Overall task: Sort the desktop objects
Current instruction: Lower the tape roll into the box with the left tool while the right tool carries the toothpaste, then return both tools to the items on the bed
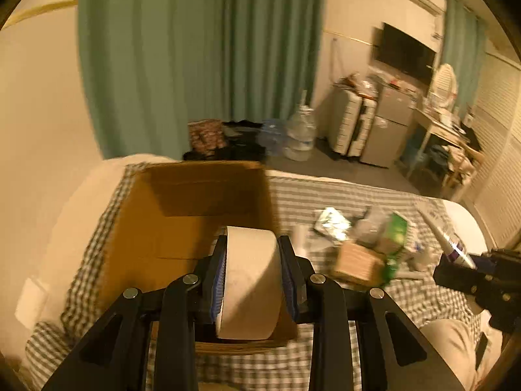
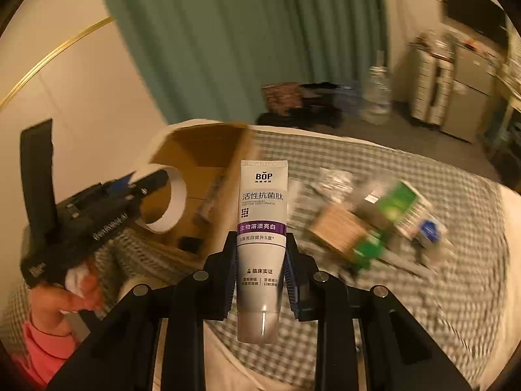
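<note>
Left wrist view: the left tool [image 1: 252,280] grips a roll of tape [image 1: 249,280] at lower centre, over the open cardboard box [image 1: 182,215]; a pile [image 1: 364,244] remains on the bed at right.

Right wrist view: the right tool [image 2: 260,270] clamps a toothpaste tube [image 2: 263,228] at centre, long axis vertical, cap toward the bottom edge; it is not yet boxed.

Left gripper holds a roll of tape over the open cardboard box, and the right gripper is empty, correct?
Not quite. The right gripper is shut on a white BOP toothpaste tube, as the right wrist view shows. The left gripper does hold the tape roll over the cardboard box.
</note>
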The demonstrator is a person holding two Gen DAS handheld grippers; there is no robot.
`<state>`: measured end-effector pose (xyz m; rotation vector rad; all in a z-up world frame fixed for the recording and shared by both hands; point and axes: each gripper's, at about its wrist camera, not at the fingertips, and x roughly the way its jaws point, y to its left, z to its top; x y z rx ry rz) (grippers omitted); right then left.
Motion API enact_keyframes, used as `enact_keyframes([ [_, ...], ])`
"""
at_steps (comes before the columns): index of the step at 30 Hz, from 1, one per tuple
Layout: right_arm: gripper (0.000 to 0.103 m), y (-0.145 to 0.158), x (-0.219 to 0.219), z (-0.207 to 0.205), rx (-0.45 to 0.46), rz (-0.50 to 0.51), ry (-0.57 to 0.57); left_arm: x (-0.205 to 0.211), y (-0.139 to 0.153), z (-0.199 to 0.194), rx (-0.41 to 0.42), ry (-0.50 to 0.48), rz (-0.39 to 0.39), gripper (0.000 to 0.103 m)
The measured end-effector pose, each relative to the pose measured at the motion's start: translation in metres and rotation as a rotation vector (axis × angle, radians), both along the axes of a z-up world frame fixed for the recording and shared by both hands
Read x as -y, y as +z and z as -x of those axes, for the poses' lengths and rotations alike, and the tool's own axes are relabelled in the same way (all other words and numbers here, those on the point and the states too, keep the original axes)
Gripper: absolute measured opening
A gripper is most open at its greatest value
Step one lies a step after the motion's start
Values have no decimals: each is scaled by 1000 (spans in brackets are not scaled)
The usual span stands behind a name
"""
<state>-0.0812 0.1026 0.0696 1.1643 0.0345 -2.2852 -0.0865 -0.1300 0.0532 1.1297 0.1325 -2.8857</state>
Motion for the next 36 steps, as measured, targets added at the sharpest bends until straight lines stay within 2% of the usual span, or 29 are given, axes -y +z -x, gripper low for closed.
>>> enact_keyframes([
  [3,26,-4,44,11,14,7,72,35,-16,7,40,58,-7,30],
  [7,26,-25,99,28,79,14,145,64,-37,17,87,84,-27,30],
  [12,26,-51,128,42,136,-4,180,74,-54,28,105,62,-43,33],
  [13,27,-56,133,46,146,-5,182,76,-57,29,111,58,-48,36],
  [15,31,-59,138,51,152,5,173,77,-62,28,120,60,-55,67],
  [16,48,-59,138,54,159,28,164,79,-63,27,116,69,-52,71],
  [17,60,-57,135,57,163,56,142,80,-63,26,110,74,-51,72],
  [19,61,-52,131,61,147,83,108,82,-63,24,111,76,-54,75],
  [23,61,-39,115,64,99,69,45,77,-57,16,111,84,-43,83],
  [27,61,-24,78,59,51,42,-38,57,-45,4,95,75,-21,94],
  [33,61,-2,1,40,-27,-18,-207,-11,-30,-19,35,-18,35,103],
  [36,61,-7,-39,27,-40,-48,-277,-51,-37,-24,36,-63,42,103],
])
